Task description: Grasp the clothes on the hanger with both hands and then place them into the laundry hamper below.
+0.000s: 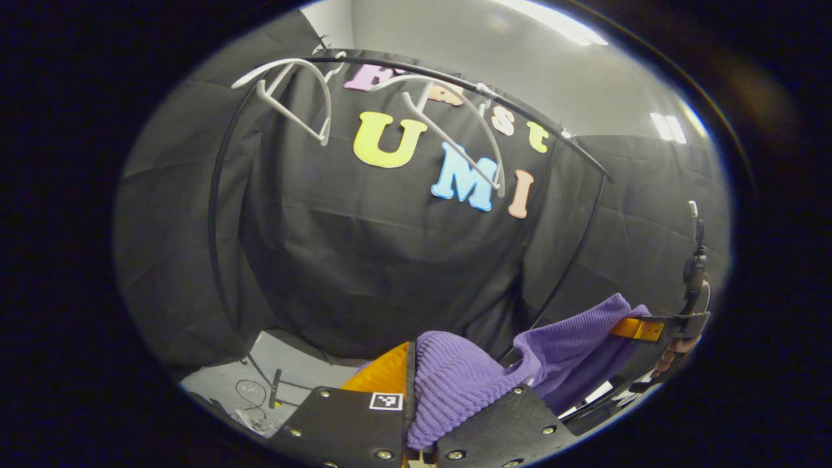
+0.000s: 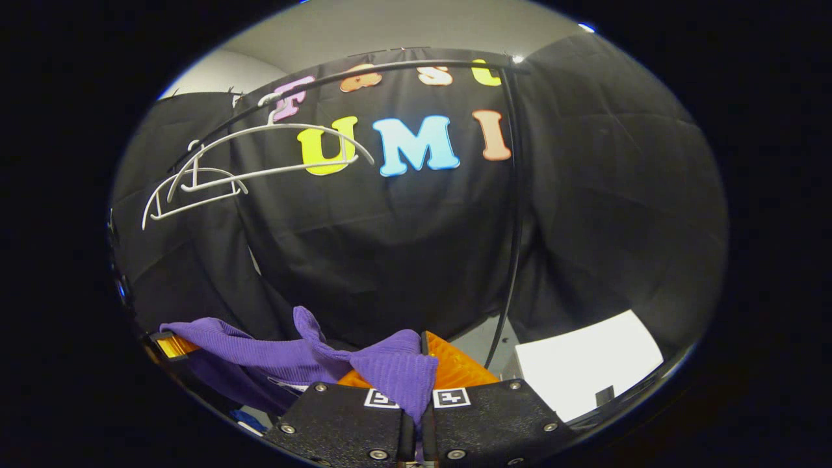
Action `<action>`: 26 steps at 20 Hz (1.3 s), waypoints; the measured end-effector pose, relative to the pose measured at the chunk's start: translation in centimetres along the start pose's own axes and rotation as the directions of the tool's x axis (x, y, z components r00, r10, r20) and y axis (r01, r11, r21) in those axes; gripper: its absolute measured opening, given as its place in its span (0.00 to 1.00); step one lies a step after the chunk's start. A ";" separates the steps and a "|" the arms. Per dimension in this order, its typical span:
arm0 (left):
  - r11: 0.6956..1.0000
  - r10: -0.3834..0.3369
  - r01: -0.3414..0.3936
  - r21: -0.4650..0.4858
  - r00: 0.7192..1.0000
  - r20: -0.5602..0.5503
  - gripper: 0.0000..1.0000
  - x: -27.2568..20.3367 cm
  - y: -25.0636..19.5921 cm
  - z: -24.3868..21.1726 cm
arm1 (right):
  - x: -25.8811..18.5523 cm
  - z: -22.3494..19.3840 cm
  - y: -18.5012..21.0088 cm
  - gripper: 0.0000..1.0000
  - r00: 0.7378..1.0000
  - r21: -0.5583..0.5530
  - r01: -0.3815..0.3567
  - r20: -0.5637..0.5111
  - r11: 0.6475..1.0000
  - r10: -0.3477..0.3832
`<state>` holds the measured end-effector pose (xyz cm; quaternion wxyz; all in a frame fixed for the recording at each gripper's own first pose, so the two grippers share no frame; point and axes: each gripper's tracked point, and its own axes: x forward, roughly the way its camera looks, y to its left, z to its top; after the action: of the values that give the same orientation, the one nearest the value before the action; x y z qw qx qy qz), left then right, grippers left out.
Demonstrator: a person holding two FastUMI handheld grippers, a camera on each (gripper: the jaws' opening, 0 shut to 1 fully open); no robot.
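Both grippers — the left gripper (image 1: 411, 396) and the right gripper (image 2: 416, 396) — are pinching closed on opposite ends of the purple garment (image 1: 455, 383), stretching it below the bare hangers (image 1: 292, 97), probably for lowering into the hamper.

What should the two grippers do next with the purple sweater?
Probably lower it together toward the hamper below. The purple sweater is already off the white hangers, which hang bare on the rail. The left gripper and the right gripper each pinch one end, with the cloth stretched between them.
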<state>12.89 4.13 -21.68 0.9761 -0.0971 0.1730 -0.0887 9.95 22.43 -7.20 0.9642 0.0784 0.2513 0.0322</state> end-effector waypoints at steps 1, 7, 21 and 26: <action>1.000 0.007 -0.007 0.004 1.000 -0.011 0.00 -0.2 0.3 -0.7 | -0.4 -0.7 0.2 0.05 1.000 0.003 -0.007 -0.023 1.000 0.007; 0.997 0.009 0.000 0.074 0.993 -0.121 0.00 1.0 1.4 -6.5 | -1.0 -3.5 1.0 0.06 0.993 0.046 -0.013 -0.120 0.999 0.018; 0.992 -0.014 0.048 0.119 0.963 -0.268 0.00 1.8 0.6 -11.8 | -2.1 -5.5 0.3 0.07 0.977 0.064 0.054 -0.208 0.996 -0.039; 0.988 0.007 0.036 0.148 0.960 -0.279 0.02 1.8 0.7 -12.0 | -2.6 -5.9 0.4 0.09 0.969 0.068 0.050 -0.244 0.996 -0.032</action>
<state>10.41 2.56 -33.47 0.9459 -0.0106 0.3007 -0.1213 4.81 23.39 -11.02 0.9232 0.1039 0.3697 0.0123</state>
